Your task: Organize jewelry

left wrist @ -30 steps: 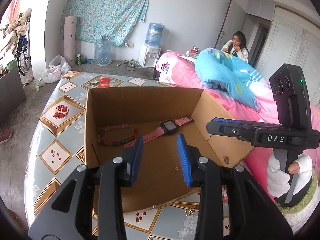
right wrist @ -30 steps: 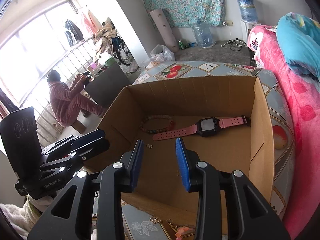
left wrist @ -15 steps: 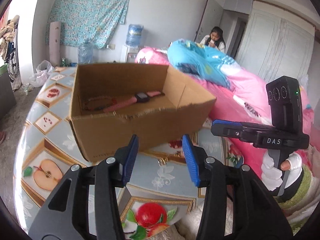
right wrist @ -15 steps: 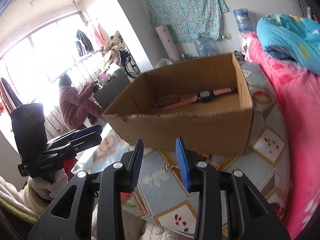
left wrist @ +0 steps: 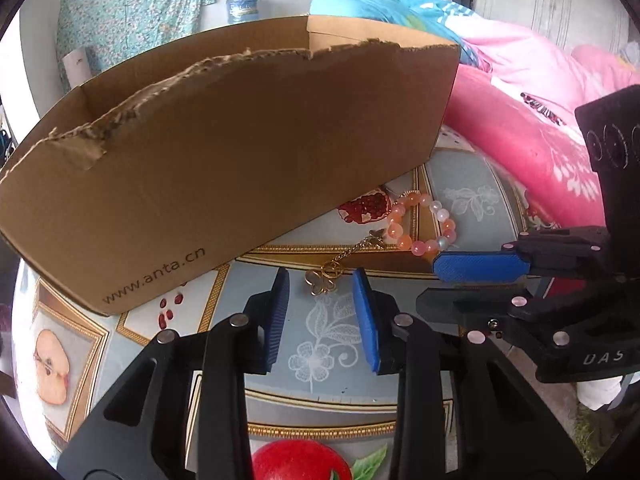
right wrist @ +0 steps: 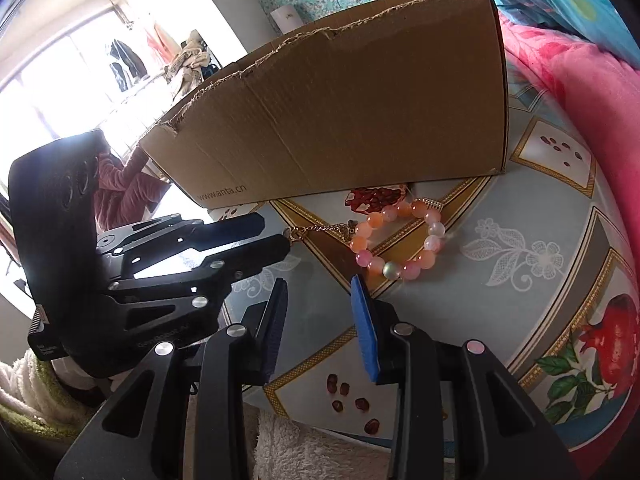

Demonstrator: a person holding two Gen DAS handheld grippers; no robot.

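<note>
A brown cardboard box (left wrist: 224, 168) stands on the tablecloth, also in the right wrist view (right wrist: 360, 112); its inside is hidden from here. In front of it lie a gold chain bracelet with a clover charm (left wrist: 326, 278) and a pink-orange bead bracelet (left wrist: 420, 226), the beads also in the right wrist view (right wrist: 400, 240). My left gripper (left wrist: 320, 278) is open, low over the table, its tips either side of the gold charm. My right gripper (right wrist: 318, 284) is open and empty, just short of the bead bracelet. Each gripper shows in the other's view (left wrist: 480, 266) (right wrist: 256, 236).
The round table (right wrist: 520, 248) has a fruit-patterned blue cloth. A pink quilt and blue bedding (left wrist: 520, 92) lie to the right. A white fleece (right wrist: 304, 448) sits at the table's near edge. A person in pink sits by the window (right wrist: 128, 184).
Both grippers have dropped from above the box, over its near wall, to the table in front of it. The watch and bracelet inside the box are now out of sight.
</note>
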